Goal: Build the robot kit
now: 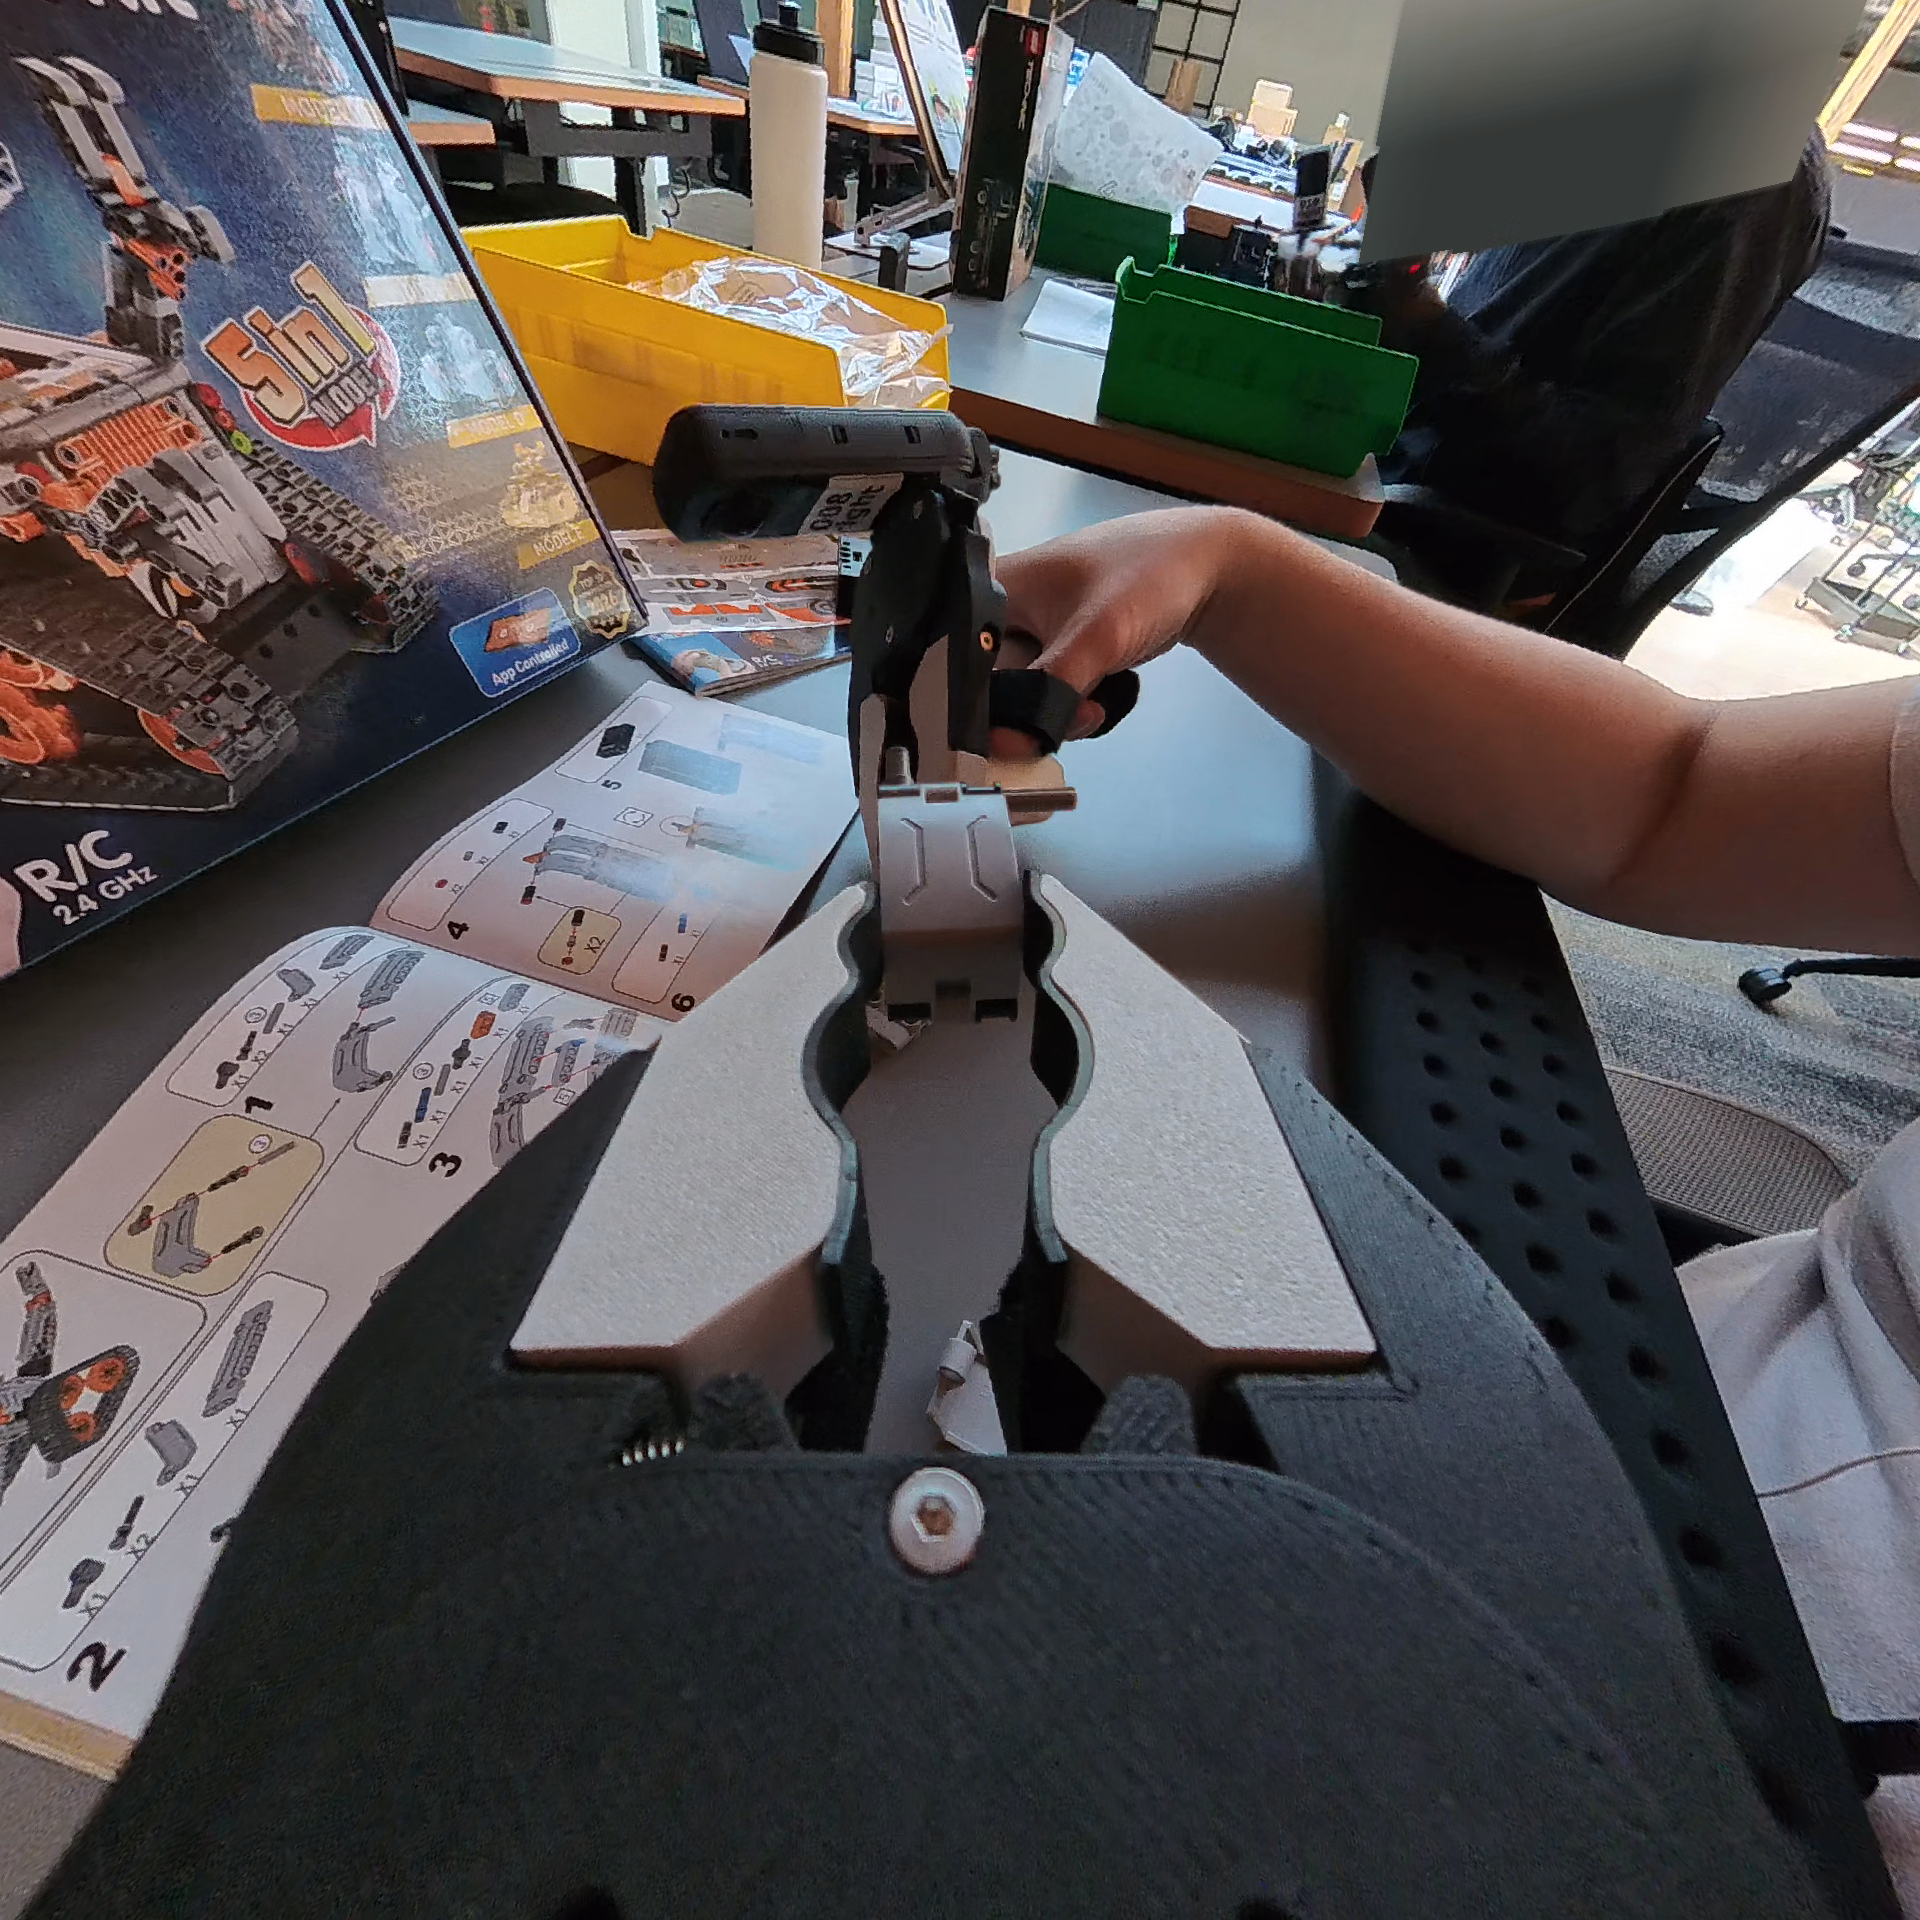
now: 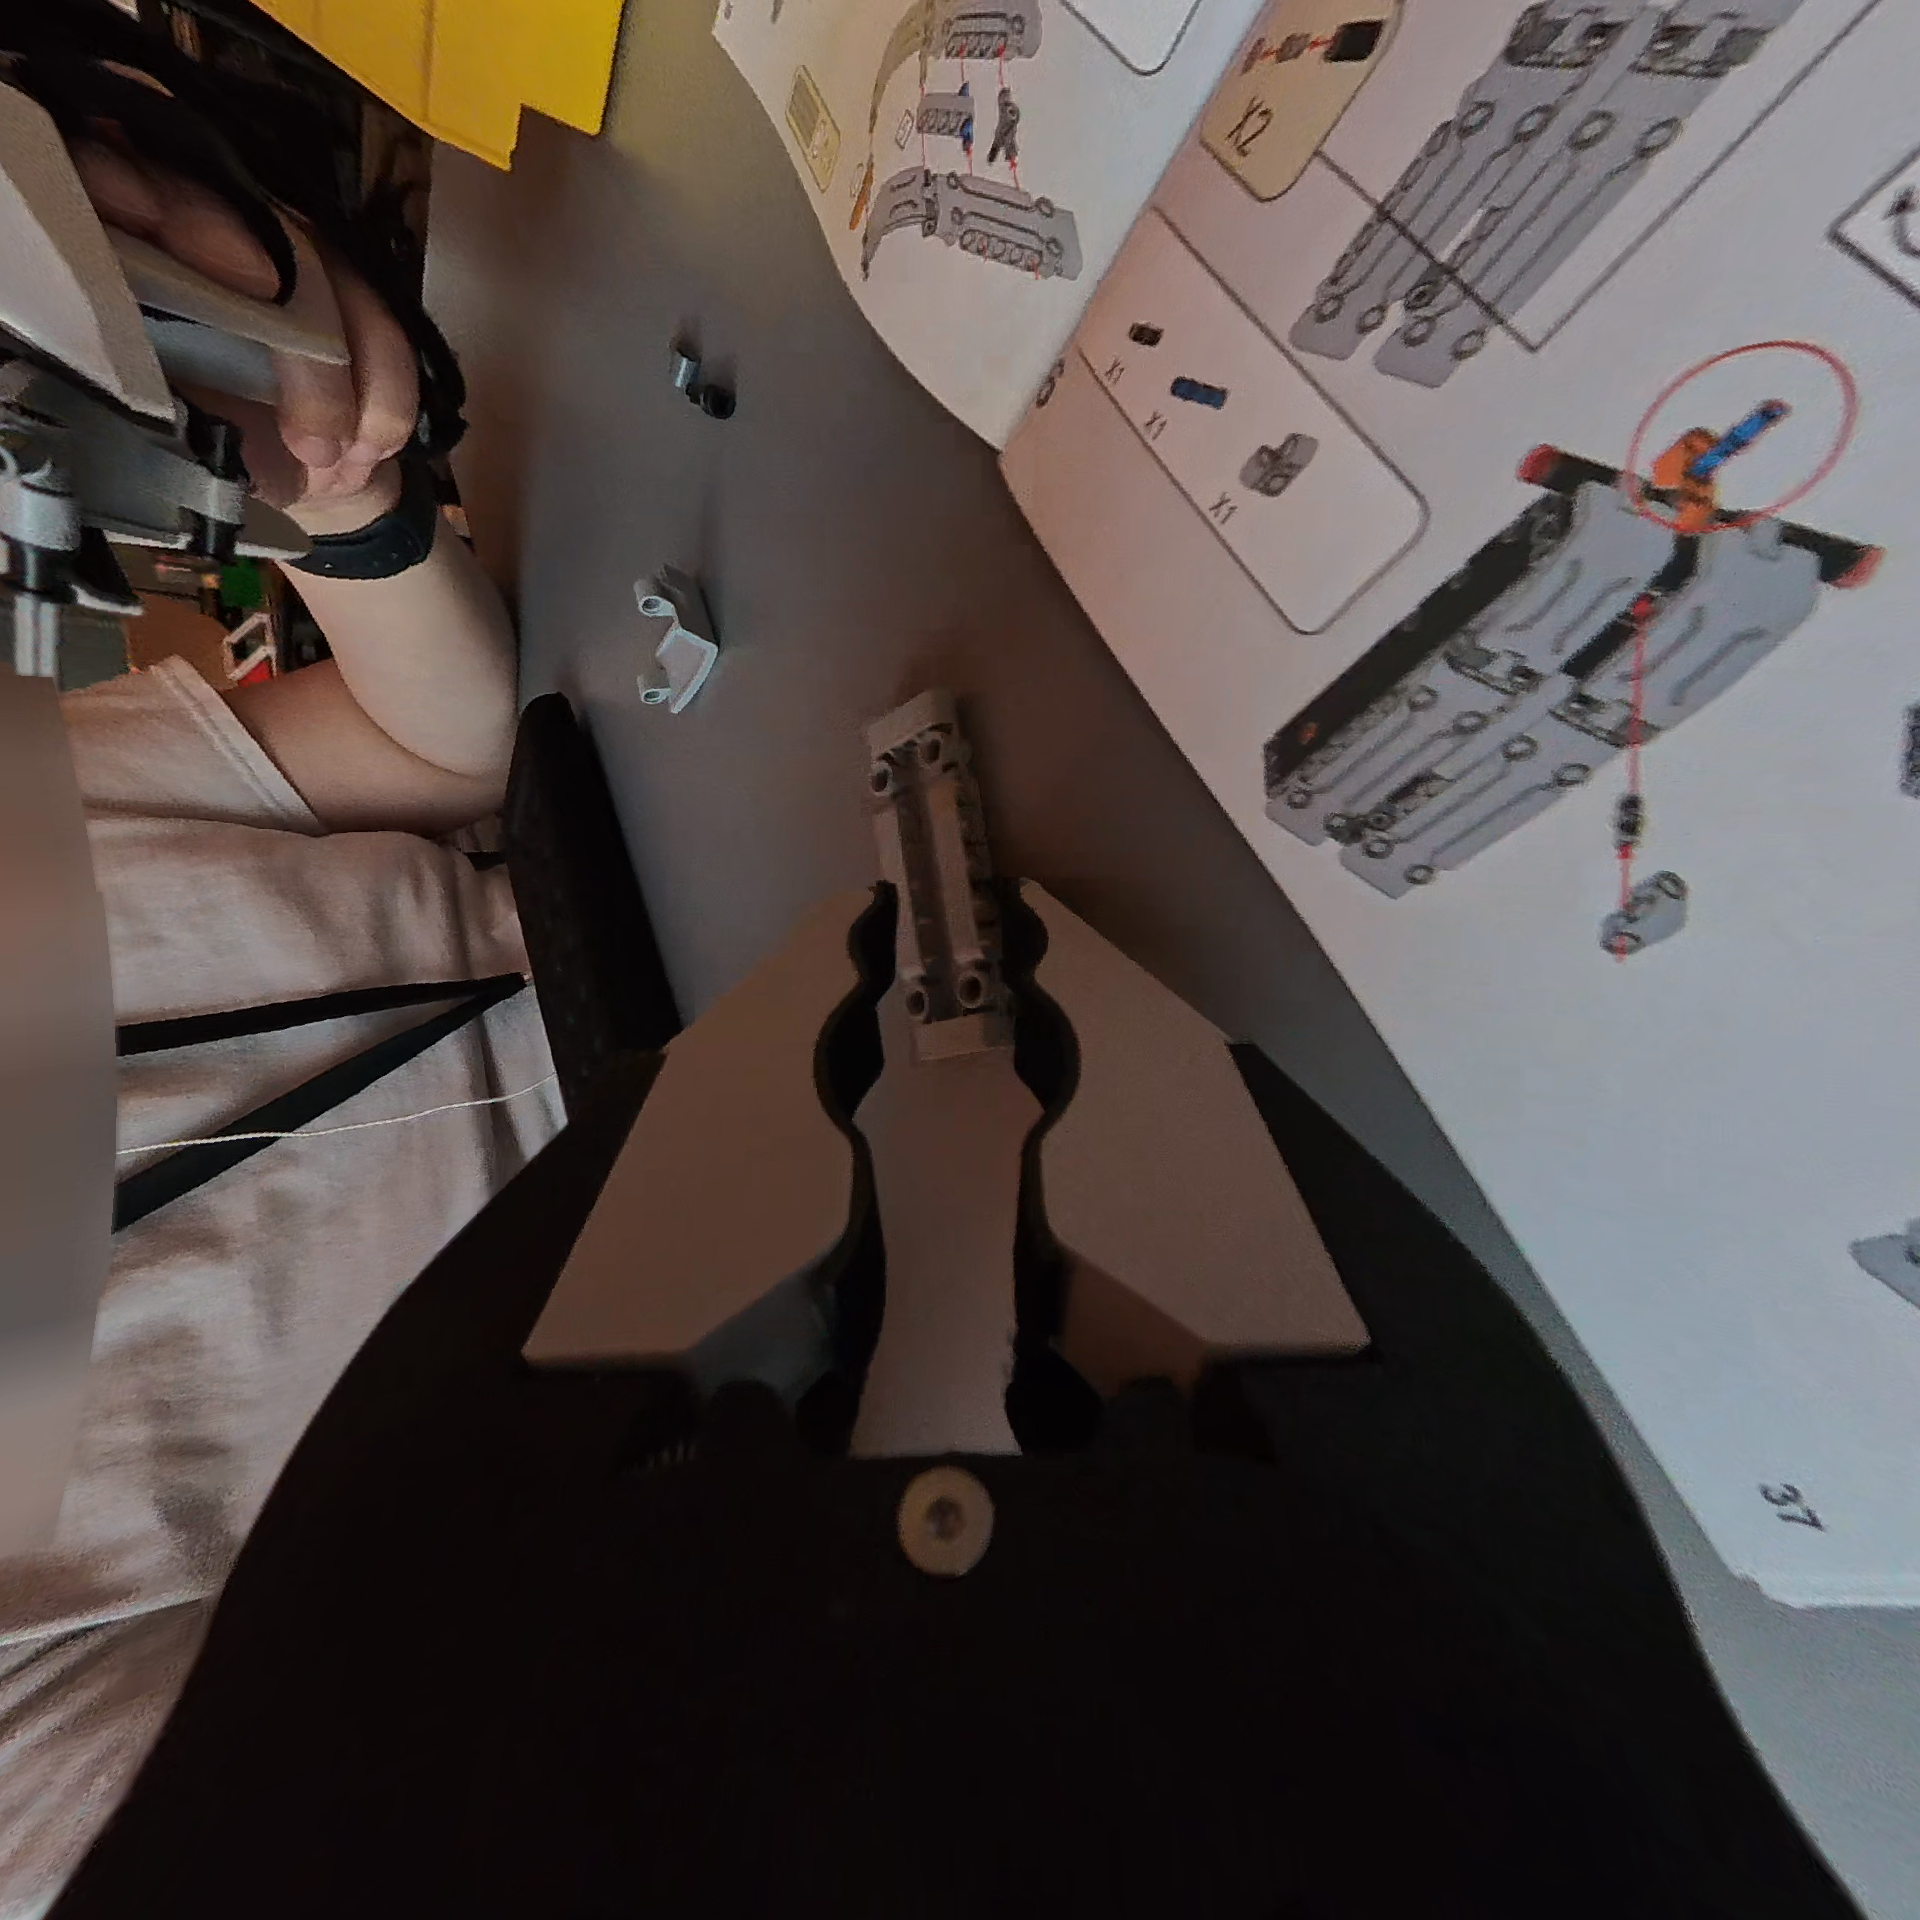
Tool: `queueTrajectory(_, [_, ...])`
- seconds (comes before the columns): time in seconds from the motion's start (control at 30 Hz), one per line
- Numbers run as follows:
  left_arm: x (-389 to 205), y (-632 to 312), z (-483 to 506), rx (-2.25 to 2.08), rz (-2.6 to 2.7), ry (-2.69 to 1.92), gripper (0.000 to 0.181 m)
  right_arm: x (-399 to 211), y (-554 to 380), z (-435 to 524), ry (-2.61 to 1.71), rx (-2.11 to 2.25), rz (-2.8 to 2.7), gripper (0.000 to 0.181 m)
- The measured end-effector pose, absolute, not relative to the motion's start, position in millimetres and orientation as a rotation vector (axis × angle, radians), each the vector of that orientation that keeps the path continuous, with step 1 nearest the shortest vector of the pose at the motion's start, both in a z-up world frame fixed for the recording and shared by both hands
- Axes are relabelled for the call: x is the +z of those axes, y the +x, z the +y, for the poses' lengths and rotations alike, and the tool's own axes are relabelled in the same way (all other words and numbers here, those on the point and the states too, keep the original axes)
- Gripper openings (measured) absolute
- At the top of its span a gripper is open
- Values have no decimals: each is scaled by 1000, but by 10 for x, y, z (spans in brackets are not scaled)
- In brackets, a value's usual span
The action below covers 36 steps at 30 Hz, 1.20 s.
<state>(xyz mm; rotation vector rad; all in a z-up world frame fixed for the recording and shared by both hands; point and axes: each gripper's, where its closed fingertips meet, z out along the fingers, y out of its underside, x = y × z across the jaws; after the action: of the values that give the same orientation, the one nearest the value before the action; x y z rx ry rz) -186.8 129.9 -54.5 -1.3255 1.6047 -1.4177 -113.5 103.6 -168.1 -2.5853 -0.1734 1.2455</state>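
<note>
- We see a grey table (image 1: pixel 1174 748) under everything, with a black perforated chair (image 1: pixel 1507 1143) at its 3 o'clock edge in the left wrist view.
- A big toy box (image 1: pixel 208 468) stands tilted at 10 o'clock.
- An open instruction booklet (image 1: pixel 364 1143) lies flat at 8 o'clock, just beside the box. In the right wrist view its pages fill 1 to 3 o'clock.
- A yellow bin (image 1: pixel 675 312) holding crumpled clear plastic sits at 11 o'clock, and a green bin (image 1: pixel 1247 384) at 1 o'clock, well apart from it.
- The left gripper (image 1: pixel 951 904) hangs over the table, jaws parted and gripping nothing as far as we can judge. The panel only shows through their gap.
- The right gripper (image 2: pixel 945 914), carried by a hand (image 1: pixel 1091 613), points down at 12 o'clock in the left wrist view. Its jaws are clenched on the near end of a grey panel piece (image 2: pixel 930 831).
- That panel's far end stands free above the table, touching nothing we can see.
- A small curved grey part (image 2: pixel 675 644) lies at 11 o'clock of the right fingertips.
- A tiny connector (image 2: pixel 701 384) lies beyond it, apart.
</note>
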Motion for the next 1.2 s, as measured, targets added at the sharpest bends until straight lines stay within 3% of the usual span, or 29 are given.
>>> queueTrajectory(0.1, [-572, -1860, 1297, -1418, 1610, -1336, 25, -1710, -999, 1107, -2536, 1184, -141, 9])
queueTrajectory(0.23, [-582, -1856, 1306, -1409, 1612, -1338, 24, -1563, -1053, 1080, -2408, 889, -486, 35])
queueTrajectory(0.3, [-587, -1856, 1321, -1403, 1609, -1339, 25, -1544, -1037, 1044, -2355, 689, -570, 36])
queueTrajectory(0.47, [-582, -1852, 1306, -1431, 1605, -1348, 25, -1636, -1108, 951, -2366, 760, -480, 40])
queueTrajectory(0.57, [-593, -1851, 1289, -1412, 1619, -1340, 25, -1649, -1011, 1039, -2333, 530, -529, 23])
queueTrajectory(0.77, [-588, -1852, 1287, -1413, 1618, -1339, 25, -1714, -1082, 987, -2363, 573, -570, 21])
queueTrajectory(0.83, [-591, -1850, 1294, -1411, 1616, -1343, 25, -1743, -1092, 968, -2394, 566, -589, 7])
queueTrajectory(0.9, [-595, -1848, 1295, -1410, 1616, -1346, 25, -1733, -1055, 1001, -2386, 475, -617, 6])
queueTrajectory(1.03, [-593, -1847, 1322, -1378, 1610, -1340, 25, -1446, -883, 1159, -2182, -57, -795, 6])
queueTrajectory(1.2, [-535, -1853, 1406, -1395, 1547, -1351, 25, -1113, -741, 1179, -1600, -1200, -1241, 6])
